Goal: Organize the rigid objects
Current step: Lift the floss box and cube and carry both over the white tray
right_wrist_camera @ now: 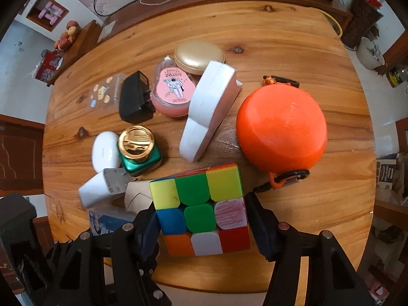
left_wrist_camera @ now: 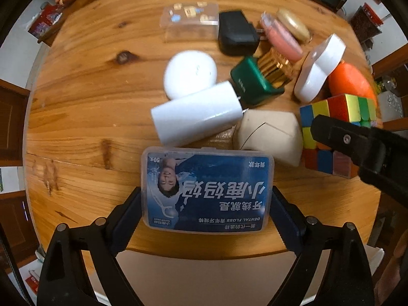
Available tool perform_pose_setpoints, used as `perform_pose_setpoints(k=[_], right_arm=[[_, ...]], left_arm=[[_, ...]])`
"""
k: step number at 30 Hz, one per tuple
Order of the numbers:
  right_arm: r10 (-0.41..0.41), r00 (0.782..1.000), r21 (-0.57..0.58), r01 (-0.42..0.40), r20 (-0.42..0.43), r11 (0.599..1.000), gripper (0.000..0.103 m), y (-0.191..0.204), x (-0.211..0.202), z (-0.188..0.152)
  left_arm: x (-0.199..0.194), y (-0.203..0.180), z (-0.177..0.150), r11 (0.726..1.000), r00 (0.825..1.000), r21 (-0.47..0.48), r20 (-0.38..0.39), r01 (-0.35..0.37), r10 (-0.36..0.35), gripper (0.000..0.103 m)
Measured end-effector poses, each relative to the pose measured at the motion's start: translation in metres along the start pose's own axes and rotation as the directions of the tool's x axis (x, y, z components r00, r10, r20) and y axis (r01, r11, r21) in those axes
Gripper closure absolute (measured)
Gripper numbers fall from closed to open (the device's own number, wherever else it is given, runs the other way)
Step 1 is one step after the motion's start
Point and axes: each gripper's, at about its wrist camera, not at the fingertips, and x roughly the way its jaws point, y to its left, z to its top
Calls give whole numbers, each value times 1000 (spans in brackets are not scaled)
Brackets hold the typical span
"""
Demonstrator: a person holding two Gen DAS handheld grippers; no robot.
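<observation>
Wooden table [left_wrist_camera: 84, 97], my left gripper [left_wrist_camera: 207, 204] clamping the floss box [left_wrist_camera: 207, 191], my right gripper [right_wrist_camera: 201, 219] straddling the puzzle cube [right_wrist_camera: 204, 209], grip unclear.

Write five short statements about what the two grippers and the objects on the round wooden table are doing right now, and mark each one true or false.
1. The dental floss box sits between the fingers of the left gripper. True.
2. The right gripper straddles the orange ball. False: its fingers flank the Rubik's cube; the orange ball lies farther out on the table, untouched.
3. The green bottle has a gold cap. True.
4. The black charger lies on top of the cube. False: it rests on the table, beside the pink tin.
5. The floss box's label is red. False: it is blue, with white lettering.
</observation>
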Motion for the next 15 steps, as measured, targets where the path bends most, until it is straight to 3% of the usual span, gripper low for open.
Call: perform_pose_setpoints(k=[10, 15], right_arm=[[61, 992, -7, -60, 113, 998, 41, -8, -69, -22], [98, 978, -32, -94, 185, 995, 41, 7, -116, -43]], left_arm=[[-79, 23, -21, 999, 989, 7, 140, 36, -37, 10], [-112, 14, -30, 998, 977, 23, 206, 58, -61, 10]])
